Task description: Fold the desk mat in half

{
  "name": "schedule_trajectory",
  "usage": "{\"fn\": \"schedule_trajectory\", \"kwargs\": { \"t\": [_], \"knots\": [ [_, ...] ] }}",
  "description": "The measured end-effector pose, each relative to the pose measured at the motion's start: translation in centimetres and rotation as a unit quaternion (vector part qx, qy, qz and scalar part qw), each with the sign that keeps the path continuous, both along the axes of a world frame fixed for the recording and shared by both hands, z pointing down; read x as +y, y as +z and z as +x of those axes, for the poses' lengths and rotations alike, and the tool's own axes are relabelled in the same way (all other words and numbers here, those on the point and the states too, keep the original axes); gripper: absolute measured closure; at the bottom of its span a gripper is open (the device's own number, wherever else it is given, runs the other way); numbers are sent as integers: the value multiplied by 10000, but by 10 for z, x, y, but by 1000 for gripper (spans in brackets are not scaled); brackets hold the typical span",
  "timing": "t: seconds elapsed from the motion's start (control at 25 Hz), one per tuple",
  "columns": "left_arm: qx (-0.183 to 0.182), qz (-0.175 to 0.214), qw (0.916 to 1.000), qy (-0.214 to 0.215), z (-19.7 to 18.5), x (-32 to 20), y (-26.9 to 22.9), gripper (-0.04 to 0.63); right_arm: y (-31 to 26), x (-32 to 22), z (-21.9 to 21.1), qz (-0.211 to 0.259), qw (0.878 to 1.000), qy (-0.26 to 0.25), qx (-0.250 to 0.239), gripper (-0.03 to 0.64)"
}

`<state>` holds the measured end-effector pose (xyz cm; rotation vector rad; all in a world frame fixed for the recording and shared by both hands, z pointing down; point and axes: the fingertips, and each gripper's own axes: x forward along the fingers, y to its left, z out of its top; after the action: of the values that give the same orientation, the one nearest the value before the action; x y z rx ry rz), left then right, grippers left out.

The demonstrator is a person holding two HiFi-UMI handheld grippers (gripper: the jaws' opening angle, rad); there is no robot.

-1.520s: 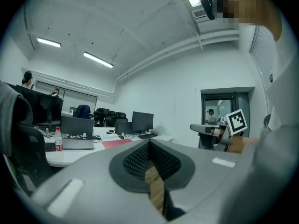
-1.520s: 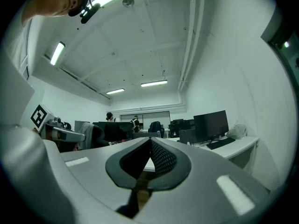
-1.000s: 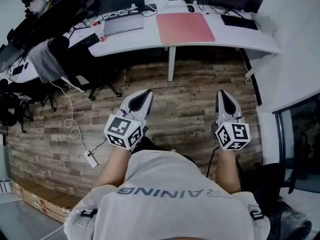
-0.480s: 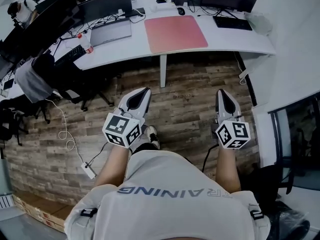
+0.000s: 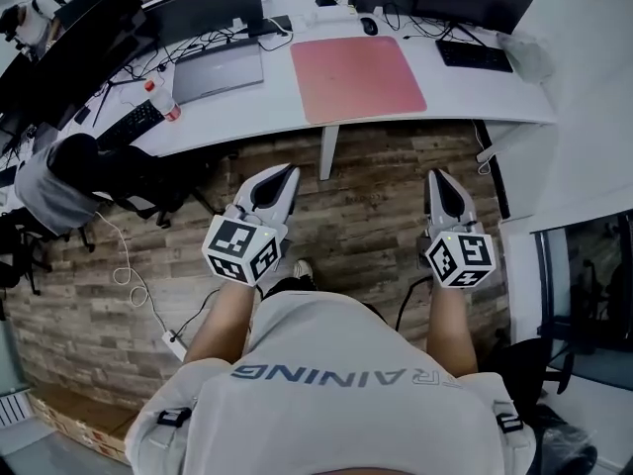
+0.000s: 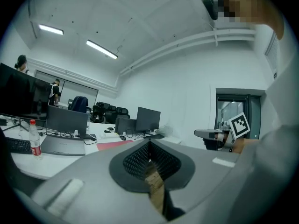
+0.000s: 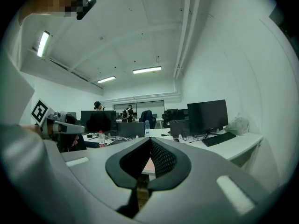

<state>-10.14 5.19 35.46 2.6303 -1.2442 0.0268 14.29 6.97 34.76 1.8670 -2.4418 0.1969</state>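
Desk mat (image 5: 358, 77), pink, lies flat and unfolded on the white desk (image 5: 247, 107), its near edge close to the desk's front edge. The left gripper (image 5: 287, 173) and right gripper (image 5: 438, 177) are both well short of the mat, over the wood floor and pointed toward it. Each has its jaws pressed together on nothing. Step in hand, by my judgement, is the approach, with the fold not begun. To do it well, open both jaws before arriving, then take the mat's two near corners at the same moment. Lift evenly and carry them over to the far edge so the corners meet square. The mat looks thin, so a lower jaw may need to slide under its edge. Laptop (image 5: 220, 67) sits just left of the mat. Mouse (image 5: 370, 26) sits just beyond its far right corner, and keyboard (image 5: 475, 54) is to its right. The desk surface in front of the mat is bare, so that side suits entry. Desk leg (image 5: 328, 151) stands below the mat's near left corner, which calls for care with the left gripper.
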Motion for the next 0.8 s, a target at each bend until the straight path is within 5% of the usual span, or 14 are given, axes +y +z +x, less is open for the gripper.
{"fn": "schedule_trajectory", "kwargs": {
  "t": [0.36,0.8],
  "knots": [
    [75,-203,9996,-202,-42,-68,20,597,14,-75,-44,-224,9993,-230,193,600],
    [35,-260,9969,-748,-40,-140,27,597,33,-173,-44,-298,9962,-809,86,600]
  ]
}}
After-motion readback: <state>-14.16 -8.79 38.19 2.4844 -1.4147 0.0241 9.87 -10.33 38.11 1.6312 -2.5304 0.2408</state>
